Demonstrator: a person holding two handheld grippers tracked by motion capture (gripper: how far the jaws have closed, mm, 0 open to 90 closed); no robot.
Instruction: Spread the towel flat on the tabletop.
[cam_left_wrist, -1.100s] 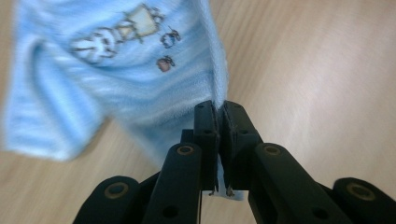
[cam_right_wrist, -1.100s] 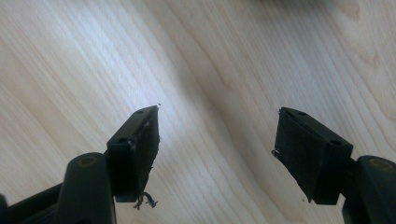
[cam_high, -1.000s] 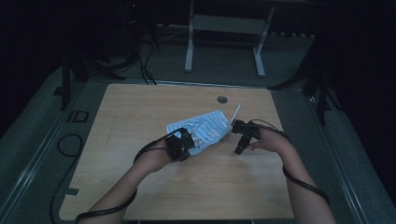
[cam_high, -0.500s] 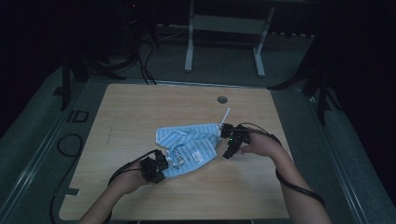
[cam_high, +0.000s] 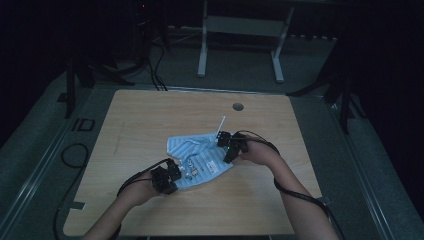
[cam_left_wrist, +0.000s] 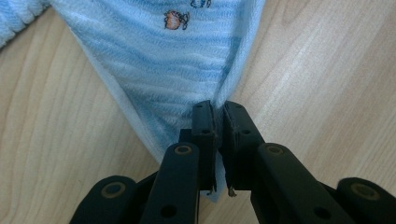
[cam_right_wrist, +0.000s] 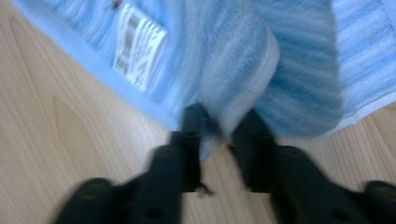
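Observation:
A light blue striped towel (cam_high: 200, 157) lies rumpled in the middle of the wooden table (cam_high: 150, 115). My left gripper (cam_high: 172, 174) is at the towel's near-left corner. In the left gripper view the towel (cam_left_wrist: 163, 56) has its corner pinched between the closed jaws of the left gripper (cam_left_wrist: 217, 116). My right gripper (cam_high: 226, 145) is at the towel's far-right edge. The right gripper view is blurred; there the right gripper (cam_right_wrist: 219, 126) holds a thick fold of the towel (cam_right_wrist: 261, 56) between its jaws, beside a white label (cam_right_wrist: 139, 46).
A round cable hole (cam_high: 238, 106) sits near the table's far edge. Bare wood surrounds the towel on every side. Beyond the table stands a white metal frame (cam_high: 240, 30) on a dark floor, with cables (cam_high: 75, 150) at the left.
My left gripper has pulled its corner toward the near-left, drawing the towel out flatter. My right gripper has shifted slightly left and away with its edge.

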